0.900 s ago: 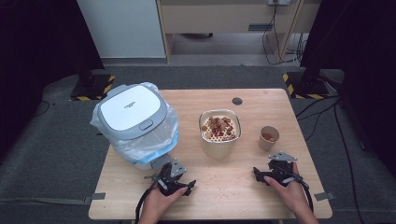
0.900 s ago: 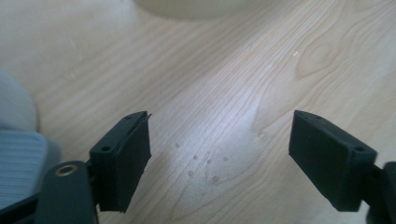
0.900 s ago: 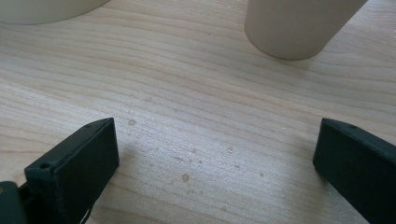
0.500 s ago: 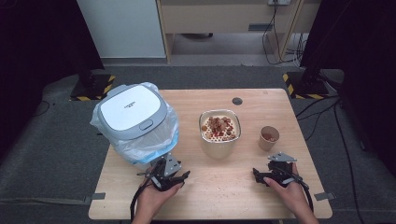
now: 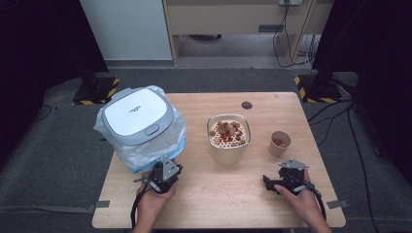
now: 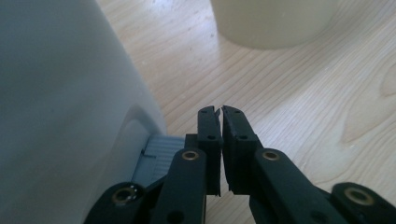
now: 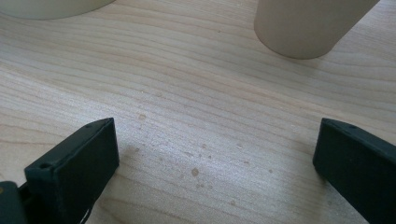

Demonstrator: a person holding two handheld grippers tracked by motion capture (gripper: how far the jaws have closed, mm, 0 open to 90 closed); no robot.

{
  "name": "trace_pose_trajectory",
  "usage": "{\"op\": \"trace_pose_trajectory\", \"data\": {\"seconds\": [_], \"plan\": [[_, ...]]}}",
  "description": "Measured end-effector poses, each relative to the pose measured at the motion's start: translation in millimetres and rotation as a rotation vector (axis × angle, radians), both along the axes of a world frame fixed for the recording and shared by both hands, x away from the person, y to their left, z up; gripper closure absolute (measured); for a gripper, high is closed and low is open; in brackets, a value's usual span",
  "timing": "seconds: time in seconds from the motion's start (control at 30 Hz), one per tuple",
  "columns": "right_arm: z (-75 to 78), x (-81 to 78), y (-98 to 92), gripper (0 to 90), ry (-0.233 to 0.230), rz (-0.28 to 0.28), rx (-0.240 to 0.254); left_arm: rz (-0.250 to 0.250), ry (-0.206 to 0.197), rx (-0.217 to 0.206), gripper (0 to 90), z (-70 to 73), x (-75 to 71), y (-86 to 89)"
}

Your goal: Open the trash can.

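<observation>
My left gripper [image 5: 168, 168] rests on the wooden table [image 5: 228, 194] at the front left, pointing at the foot of a white lidded bin [image 5: 137, 118] lined with a clear plastic bag. In the left gripper view its jaws [image 6: 220, 110] are shut with nothing between them, and the bin's wall [image 6: 56, 93] is close on the left. My right gripper [image 5: 279, 174] lies at the front right, held by a hand. Its jaws [image 7: 215, 158] stand wide open over bare wood.
A cream pot [image 5: 229, 138] holding red and brown food stands mid-table, also seen as the pot [image 6: 271, 23] ahead of the left jaws. A small brown cup [image 5: 280, 143] stands to its right, just beyond the right gripper; the cup [image 7: 308, 28] is at upper right there.
My left gripper has slid a little to the left and forward, closer to the bin. The right gripper has stayed where it was.
</observation>
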State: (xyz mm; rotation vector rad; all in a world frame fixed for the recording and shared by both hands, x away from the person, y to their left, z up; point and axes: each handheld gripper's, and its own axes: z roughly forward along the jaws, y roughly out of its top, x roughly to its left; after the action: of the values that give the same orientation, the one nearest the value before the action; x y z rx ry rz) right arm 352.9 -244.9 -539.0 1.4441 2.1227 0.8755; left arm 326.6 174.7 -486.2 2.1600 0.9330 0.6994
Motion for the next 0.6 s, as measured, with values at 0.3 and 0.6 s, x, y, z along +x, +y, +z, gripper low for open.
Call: {"op": "trace_pose_trajectory", "data": {"seconds": [0.3,0.6], "plan": [[0.1,-0.5,0.2,0.7,0.001,0.009,0.001,0.053,0.012,0.037,88.3,-3.1,1.5,13.0],[0.1,-0.6,0.1,0.7,0.001,0.012,0.0,0.092,0.037,0.042,89.0,-11.9,8.6,23.0]]}}
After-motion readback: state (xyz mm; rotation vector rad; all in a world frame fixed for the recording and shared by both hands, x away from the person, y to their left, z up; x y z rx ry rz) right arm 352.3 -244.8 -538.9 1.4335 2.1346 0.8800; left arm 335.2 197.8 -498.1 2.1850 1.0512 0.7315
